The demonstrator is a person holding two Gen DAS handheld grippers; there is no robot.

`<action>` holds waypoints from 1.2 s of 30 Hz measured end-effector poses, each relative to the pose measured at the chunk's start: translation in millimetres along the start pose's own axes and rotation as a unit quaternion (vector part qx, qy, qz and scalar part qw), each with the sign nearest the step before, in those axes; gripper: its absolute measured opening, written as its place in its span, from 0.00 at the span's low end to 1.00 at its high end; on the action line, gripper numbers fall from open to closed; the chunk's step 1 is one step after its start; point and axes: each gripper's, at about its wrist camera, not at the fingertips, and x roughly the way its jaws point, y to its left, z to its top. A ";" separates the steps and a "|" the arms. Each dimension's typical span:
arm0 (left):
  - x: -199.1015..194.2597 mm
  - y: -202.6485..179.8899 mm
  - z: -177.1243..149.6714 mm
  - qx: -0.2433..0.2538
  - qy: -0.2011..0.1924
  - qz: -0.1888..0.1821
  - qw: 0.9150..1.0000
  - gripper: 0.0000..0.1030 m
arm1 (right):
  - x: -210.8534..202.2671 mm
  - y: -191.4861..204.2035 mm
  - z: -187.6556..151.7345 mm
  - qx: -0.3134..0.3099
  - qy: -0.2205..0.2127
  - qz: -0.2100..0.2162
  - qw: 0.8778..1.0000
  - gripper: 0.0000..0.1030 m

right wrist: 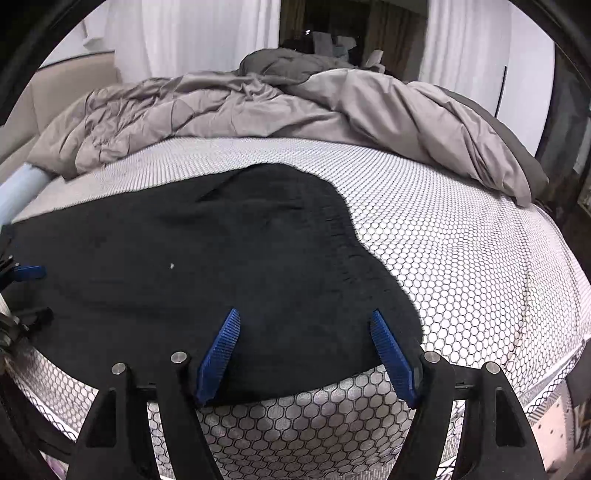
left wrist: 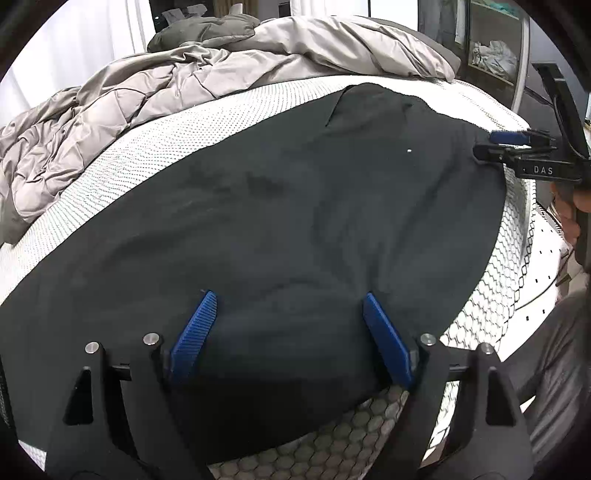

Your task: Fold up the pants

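Black pants point(left wrist: 258, 221) lie spread flat on the white honeycomb-patterned mattress point(left wrist: 110, 162). My left gripper point(left wrist: 288, 299) is open, its blue fingers over the near edge of the pants. My right gripper point(right wrist: 306, 317) is open too, its blue fingers over the near right edge of the pants point(right wrist: 207, 258), close to the waistband. The right gripper also shows in the left wrist view point(left wrist: 495, 146), at the far right edge of the pants. The left gripper shows at the left edge of the right wrist view point(right wrist: 31, 291).
A crumpled grey duvet point(left wrist: 184, 81) is heaped along the far side of the bed, also in the right wrist view point(right wrist: 295, 107). White curtains point(right wrist: 184, 33) hang behind. The mattress front edge point(right wrist: 295, 424) is just below the grippers. Bare mattress point(right wrist: 461, 240) lies right of the pants.
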 end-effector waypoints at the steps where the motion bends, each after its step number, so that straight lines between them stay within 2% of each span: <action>1: -0.5 1.1 -1.1 -0.005 0.002 -0.006 1.000 0.79 | 2.8 -6.4 -1.5 0.011 0.008 0.008 1.000 0.72; 3: 0.3 6.9 -2.9 -0.007 0.015 -0.021 1.000 0.83 | 3.7 -28.5 -5.1 0.045 0.012 0.019 0.999 0.72; 6: -4.3 10.2 -5.3 -0.005 0.016 -0.032 0.999 0.83 | 0.9 -66.2 -14.3 0.115 0.020 0.008 0.993 0.73; 8: -7.8 13.4 -3.2 -0.020 0.014 -0.042 0.999 0.83 | -1.4 -89.9 -21.8 0.181 0.013 0.055 0.982 0.75; 11: -8.7 11.4 2.8 -0.029 0.011 -0.057 0.998 0.83 | -2.9 -96.8 -26.0 0.223 0.005 0.118 0.968 0.74; 13: -6.9 5.0 3.9 -0.020 0.010 -0.056 0.998 0.83 | 13.1 -97.1 -27.7 0.263 0.016 0.186 0.947 0.72; 14: -4.2 1.6 5.2 -0.014 0.011 -0.053 0.998 0.83 | 23.9 -99.4 -30.7 0.301 0.018 0.230 0.925 0.71; 15: -1.5 -0.6 5.8 -0.011 0.011 -0.050 0.999 0.83 | 29.9 -102.3 -31.2 0.326 0.012 0.257 0.910 0.69; 16: 0.8 -1.7 5.9 -0.012 0.012 -0.048 0.999 0.83 | 36.2 -105.0 -37.0 0.373 -0.001 0.297 0.879 0.65; 17: 3.3 -1.9 6.7 -0.016 0.012 -0.048 0.999 0.84 | 40.8 -108.5 -39.0 0.398 -0.006 0.311 0.863 0.57; 18: 4.7 -1.4 6.8 -0.021 0.012 -0.050 0.998 0.84 | 45.7 -113.8 -39.1 0.421 -0.007 0.320 0.849 0.33; 19: 5.6 -0.6 6.5 -0.024 0.010 -0.053 0.998 0.84 | 47.9 -116.9 -40.2 0.438 -0.005 0.314 0.842 0.15; 21: 5.7 0.8 5.6 -0.025 0.007 -0.057 0.998 0.84 | 39.5 -115.5 -37.6 0.432 -0.017 0.306 0.848 0.12; 23: 5.6 3.2 3.9 -0.029 0.007 -0.059 0.998 0.85 | 20.7 -107.9 -30.4 0.403 -0.046 0.295 0.865 0.12; 25: 7.2 3.9 4.0 -0.032 0.004 -0.059 0.998 0.87 | 23.9 -102.6 -31.9 0.404 -0.026 0.275 0.872 0.12; 27: 9.0 3.6 6.1 -0.039 0.002 -0.055 0.998 0.89 | 39.0 -102.5 -38.7 0.418 0.016 0.260 0.871 0.13; 29: 11.8 5.4 10.8 -0.063 0.002 -0.053 0.997 0.89 | 47.5 -108.2 -41.1 0.441 0.021 0.278 0.853 0.15; 30: 12.4 6.7 13.6 -0.080 0.001 -0.051 0.996 0.89 | 47.0 -108.4 -40.1 0.440 0.018 0.285 0.851 0.17; 31: 12.8 7.7 16.8 -0.099 0.002 -0.050 0.994 0.89 | 46.4 -107.0 -36.7 0.431 0.016 0.287 0.855 0.20; 34: 9.5 8.8 25.7 -0.110 -0.004 -0.059 0.992 0.88 | 50.4 -96.7 -24.9 0.412 0.011 0.270 0.870 0.23; 36: 7.2 14.4 30.7 -0.128 -0.010 -0.060 0.990 0.88 | 52.4 -90.6 -20.0 0.415 0.006 0.257 0.873 0.23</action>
